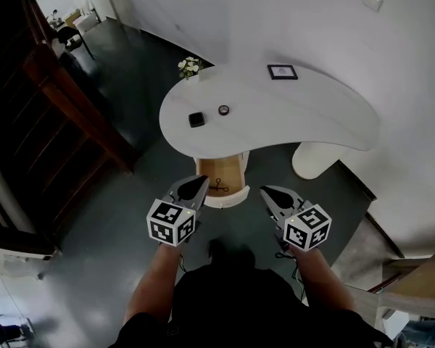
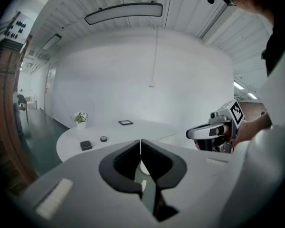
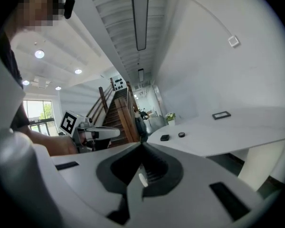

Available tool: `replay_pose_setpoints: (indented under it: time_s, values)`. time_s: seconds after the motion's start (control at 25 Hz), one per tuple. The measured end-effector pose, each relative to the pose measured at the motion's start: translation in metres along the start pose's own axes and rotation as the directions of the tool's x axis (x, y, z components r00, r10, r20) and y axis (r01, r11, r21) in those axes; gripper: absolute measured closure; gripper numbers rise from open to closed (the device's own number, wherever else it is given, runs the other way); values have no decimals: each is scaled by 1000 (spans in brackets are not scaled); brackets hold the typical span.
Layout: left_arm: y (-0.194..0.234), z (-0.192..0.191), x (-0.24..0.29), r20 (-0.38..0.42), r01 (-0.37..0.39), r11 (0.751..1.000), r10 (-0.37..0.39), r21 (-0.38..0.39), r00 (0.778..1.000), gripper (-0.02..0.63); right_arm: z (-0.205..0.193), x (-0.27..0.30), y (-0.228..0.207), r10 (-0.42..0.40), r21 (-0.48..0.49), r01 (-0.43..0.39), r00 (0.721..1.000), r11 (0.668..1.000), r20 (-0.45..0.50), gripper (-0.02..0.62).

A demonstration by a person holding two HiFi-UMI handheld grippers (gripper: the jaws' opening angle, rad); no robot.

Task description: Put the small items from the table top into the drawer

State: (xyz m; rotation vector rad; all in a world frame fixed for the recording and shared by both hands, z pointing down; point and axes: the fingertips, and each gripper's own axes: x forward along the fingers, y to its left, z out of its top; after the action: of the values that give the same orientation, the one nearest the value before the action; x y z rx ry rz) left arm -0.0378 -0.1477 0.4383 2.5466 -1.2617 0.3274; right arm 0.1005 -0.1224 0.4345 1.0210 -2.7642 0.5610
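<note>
A small black box (image 1: 196, 119) and a small dark ring (image 1: 223, 110) lie on the left end of the white curved table (image 1: 312, 114). Under the table's front edge an open wooden drawer (image 1: 230, 169) holds a dark scissors-like item (image 1: 218, 188). My left gripper (image 1: 201, 182) hovers in the air just short of the drawer, its jaws shut with nothing between them. My right gripper (image 1: 265, 190) is level with it to the right, also shut and empty. The left gripper view shows the box (image 2: 86, 145) and ring (image 2: 103, 138) well ahead of the closed jaws.
A framed picture (image 1: 283, 72) lies at the table's far side and a small flower pot (image 1: 190, 67) stands at its far left edge. A round white pedestal (image 1: 315, 159) carries the table on the right. A dark wooden staircase (image 1: 65, 114) runs along the left. The floor is dark.
</note>
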Motion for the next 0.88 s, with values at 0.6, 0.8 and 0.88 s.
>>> replay_pose_setpoints:
  time_s: [0.6, 0.8, 0.88]
  values:
    - [-5, 56, -40, 124, -85, 996, 82, 22, 989, 595, 52, -21, 14, 70, -50, -64, 990, 997, 126, 583]
    - [23, 70, -69, 171, -99, 994, 90, 46, 981, 594, 78, -4, 31, 32, -115, -12, 985, 993, 171, 584]
    - [33, 75, -79, 185, -105, 992, 91, 64, 979, 594, 88, 3, 42, 21, -154, 8, 982, 988, 187, 584]
